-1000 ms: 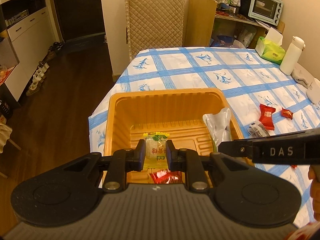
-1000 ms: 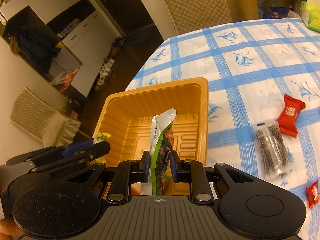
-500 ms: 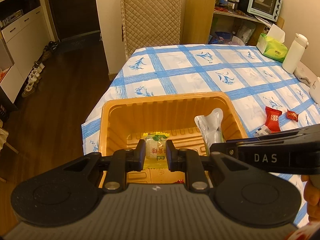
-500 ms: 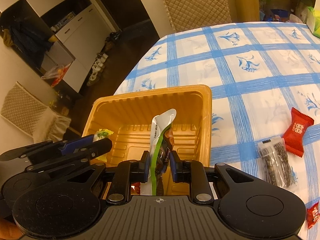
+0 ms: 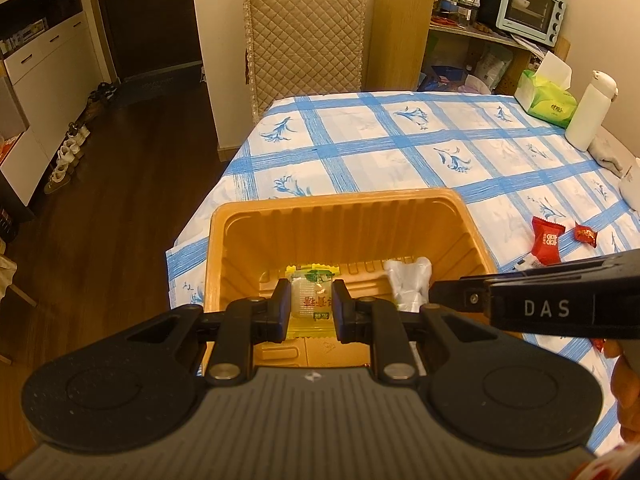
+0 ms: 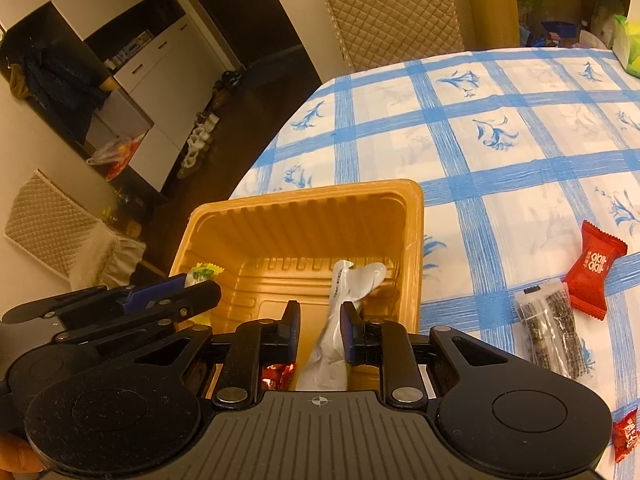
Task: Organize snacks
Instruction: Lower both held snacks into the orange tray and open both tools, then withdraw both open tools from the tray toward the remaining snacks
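Note:
An orange plastic tray (image 5: 348, 206) sits at the table's near left corner. My left gripper (image 5: 311, 304) is shut on a yellow-green snack packet (image 5: 311, 300), held just over the tray's floor. My right gripper (image 6: 320, 330) is shut on a crumpled white packet (image 6: 340, 312) inside the tray; the packet leans toward the right finger. Each gripper shows in the other's view: the right one (image 5: 434, 292) beside the white packet (image 5: 408, 284), the left one (image 6: 200, 290) with its yellow packet (image 6: 206, 271). A red candy (image 6: 276, 372) lies on the tray floor.
On the blue-checked cloth right of the tray lie a red packet (image 6: 594, 268), a clear packet of dark sticks (image 6: 552, 332) and a small red candy (image 6: 626, 436). A tissue box (image 5: 550, 100) and a white bottle (image 5: 590, 114) stand at the far right. A quilted chair (image 5: 304, 32) is behind the table.
The white packet in my right gripper has twisted, showing its white side and bending right. The red candy in the tray has slipped out of the left view behind the gripper.

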Motion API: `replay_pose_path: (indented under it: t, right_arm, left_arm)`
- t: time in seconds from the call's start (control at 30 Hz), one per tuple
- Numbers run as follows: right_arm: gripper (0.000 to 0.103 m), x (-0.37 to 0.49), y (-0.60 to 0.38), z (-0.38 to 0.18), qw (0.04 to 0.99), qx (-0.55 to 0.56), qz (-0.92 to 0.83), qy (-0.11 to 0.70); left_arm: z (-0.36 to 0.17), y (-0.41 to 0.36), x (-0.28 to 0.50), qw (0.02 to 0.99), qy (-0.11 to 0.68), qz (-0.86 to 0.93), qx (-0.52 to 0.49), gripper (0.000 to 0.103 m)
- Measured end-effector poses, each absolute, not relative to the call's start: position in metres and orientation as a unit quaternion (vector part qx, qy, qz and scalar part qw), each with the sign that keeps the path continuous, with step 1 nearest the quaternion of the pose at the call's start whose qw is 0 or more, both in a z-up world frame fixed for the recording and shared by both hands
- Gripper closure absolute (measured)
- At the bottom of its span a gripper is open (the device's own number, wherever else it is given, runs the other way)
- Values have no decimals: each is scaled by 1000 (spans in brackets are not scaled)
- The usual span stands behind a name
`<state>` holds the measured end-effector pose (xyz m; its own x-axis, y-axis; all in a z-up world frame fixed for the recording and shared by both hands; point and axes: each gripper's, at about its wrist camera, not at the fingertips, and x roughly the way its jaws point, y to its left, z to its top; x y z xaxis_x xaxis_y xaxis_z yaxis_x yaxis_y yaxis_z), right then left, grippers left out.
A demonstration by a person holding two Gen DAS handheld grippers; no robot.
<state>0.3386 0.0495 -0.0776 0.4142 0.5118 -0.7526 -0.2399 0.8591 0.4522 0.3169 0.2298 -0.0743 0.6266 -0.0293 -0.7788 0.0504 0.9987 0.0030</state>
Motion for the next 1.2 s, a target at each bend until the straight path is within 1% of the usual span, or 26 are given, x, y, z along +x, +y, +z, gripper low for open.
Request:
replay_pose_path:
  t: [0.3, 0.37, 0.4, 0.43, 0.47, 0.5, 0.57, 0.7, 0.77, 0.87, 0.97, 1.2]
  right_arm:
    - [80, 337, 43, -79, 831, 144, 225, 489]
    - [79, 335, 43, -78, 833, 141, 225, 485]
    - [76, 334, 42, -77, 834, 139, 226, 484]
    - [67, 332, 42, -77, 835, 139, 227, 483]
    - [56, 331, 41, -76, 836, 138, 226, 480]
    - [53, 329, 39, -75, 839, 138, 225, 475]
    - [50, 326, 38, -72, 845, 131, 226, 466]
    - [45, 321, 35, -68, 853, 120, 227, 454]
    - [37, 318, 33, -65, 857, 117, 228, 447]
    - [31, 312, 31, -61, 862, 110, 231, 437]
    - [27, 306, 29, -57, 866, 103, 236, 429]
    - [22, 287, 21, -47, 871, 95, 244, 415]
  left_arm:
    - [-76, 229, 321, 899, 436, -29, 5, 83]
    - [-76, 229, 321, 899, 436, -28, 4, 83]
    - [-77, 229, 321, 899, 436, -26, 3, 79]
    - [-77, 230, 321, 900, 436, -27, 0, 75]
    - [-76, 230, 319, 900, 434, -26, -3, 67]
    - [-76, 230, 318, 901, 432, -25, -5, 66]
    - [-74, 231, 315, 902, 430, -24, -5, 64]
    - [-68, 233, 305, 905, 425, -20, -14, 52]
    - [-64, 233, 299, 906, 423, -17, -17, 46]
    - [-57, 234, 290, 908, 419, -13, -20, 45]
    - [-51, 235, 281, 909, 415, -9, -28, 43]
    - [-36, 232, 256, 913, 406, 0, -37, 37]
